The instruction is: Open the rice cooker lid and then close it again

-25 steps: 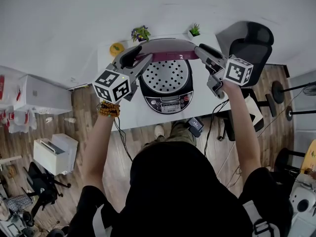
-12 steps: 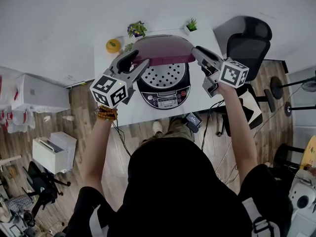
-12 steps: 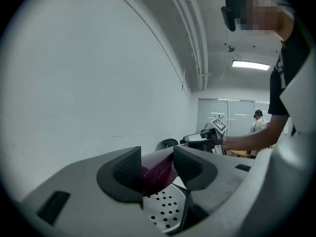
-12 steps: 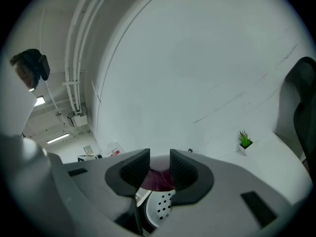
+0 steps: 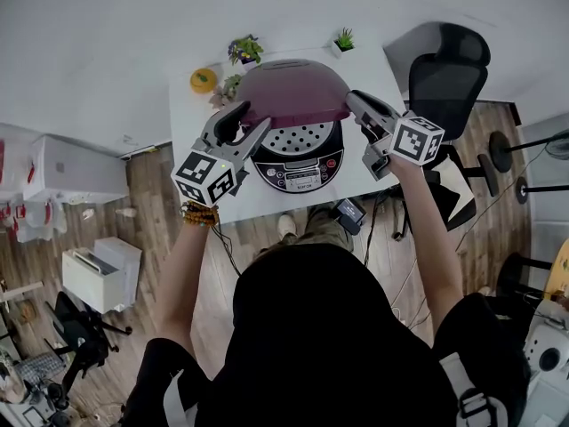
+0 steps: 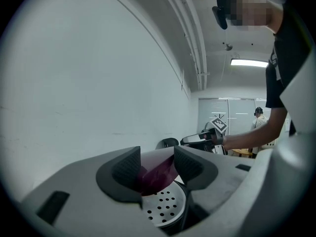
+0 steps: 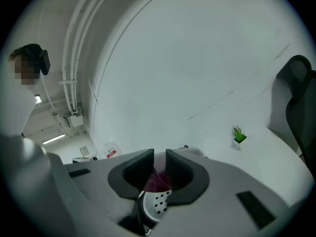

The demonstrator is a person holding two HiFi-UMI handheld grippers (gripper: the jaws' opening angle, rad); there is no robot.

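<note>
The rice cooker [image 5: 302, 174] stands on a white table [image 5: 191, 154]. Its maroon lid [image 5: 293, 92] hangs partly lowered over the perforated inner plate [image 5: 298, 139]. My left gripper [image 5: 242, 116] is at the lid's left edge. Its jaws are wide and still opening, with the maroon lid [image 6: 155, 174] showing between them and neither pad pressing. My right gripper [image 5: 354, 99] is at the lid's right edge. In the right gripper view its jaws [image 7: 159, 164] are closing to a narrow gap with the lid [image 7: 158, 180] in it. The plate [image 7: 159, 201] shows below.
Behind the cooker are two small potted plants [image 5: 242, 50] [image 5: 343, 39] and a yellow object [image 5: 203, 81]. A black office chair [image 5: 449, 69] stands to the table's right. A small black device [image 5: 349, 212] with cables sits at the table's near edge.
The lid has swung down toward the cooker body and covers more of the perforated plate. Both grippers came down with it. The right jaws have narrowed.
</note>
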